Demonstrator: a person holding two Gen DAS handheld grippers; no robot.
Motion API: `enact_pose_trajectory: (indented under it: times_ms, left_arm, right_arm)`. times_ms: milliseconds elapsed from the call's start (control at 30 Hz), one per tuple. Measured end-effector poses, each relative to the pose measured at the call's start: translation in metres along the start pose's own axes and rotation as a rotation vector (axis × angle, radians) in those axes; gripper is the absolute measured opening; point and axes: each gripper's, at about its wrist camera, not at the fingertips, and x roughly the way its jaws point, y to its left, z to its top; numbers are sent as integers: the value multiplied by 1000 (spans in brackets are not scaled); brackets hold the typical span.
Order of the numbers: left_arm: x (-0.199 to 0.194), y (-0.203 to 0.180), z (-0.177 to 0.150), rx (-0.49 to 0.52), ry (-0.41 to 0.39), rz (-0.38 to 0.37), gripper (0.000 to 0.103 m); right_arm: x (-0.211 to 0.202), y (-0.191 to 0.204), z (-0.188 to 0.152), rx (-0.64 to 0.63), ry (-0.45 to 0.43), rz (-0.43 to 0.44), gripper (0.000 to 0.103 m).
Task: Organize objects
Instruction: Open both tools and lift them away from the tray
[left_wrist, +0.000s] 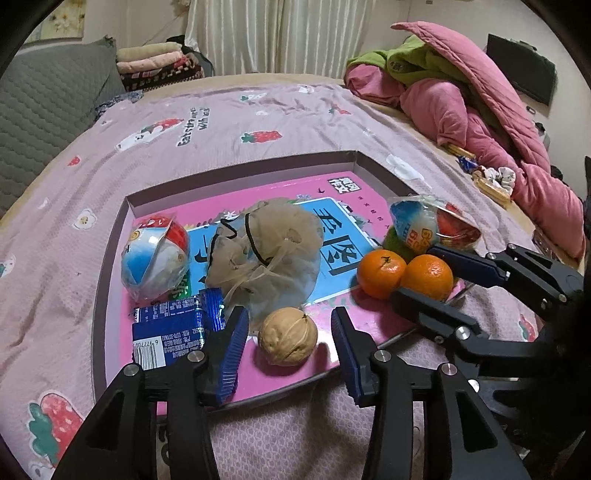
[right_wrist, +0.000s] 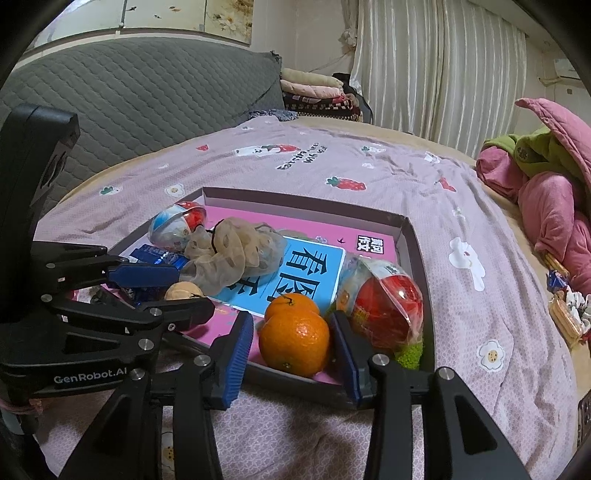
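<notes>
Bed w/ pink strawberry-print sheet (left_wrist: 221, 122) carries shallow box tray (left_wrist: 243, 166). Left wrist view: left tool (left_wrist: 288, 328) fingers apart, walnut (left_wrist: 287, 336) sits between them at tray's near edge, not clamped. Blue snack pack (left_wrist: 170, 328) just left of it, mesh pouch (left_wrist: 266, 247) behind, toy ball (left_wrist: 155, 258) at left. Two oranges (left_wrist: 404, 273) touching each other at right; right tool (left_wrist: 417, 273) fingers either side of nearer one.

Right wrist view: right tool (right_wrist: 291, 332) fingers apart, front orange (right_wrist: 294, 341) between them, contact unclear. Wrapped red ball (right_wrist: 384, 314) just right. Left tool (right_wrist: 184, 288) at left, apart, around walnut (right_wrist: 183, 290).
</notes>
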Motion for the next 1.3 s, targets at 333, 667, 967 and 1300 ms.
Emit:
enact_pose_trajectory:
  times_ms: [333, 667, 967, 1300]
  left_arm:
    - [-9, 1, -2, 3, -16, 8, 53]
    - [-18, 6, 0, -16, -42, 21, 60]
    - [-28, 11, 3, -44, -68, 30, 68]
    - [-40, 20, -1, -69, -101, 45, 75]
  right_arm:
    - [-5, 2, 2, -4, -21, 1, 46]
    - [-11, 2, 3, -7, -46, -8, 51]
    - [-19, 0, 5, -4, -89, -20, 63]
    - [-30, 3, 6, -18, -141, -36, 68]
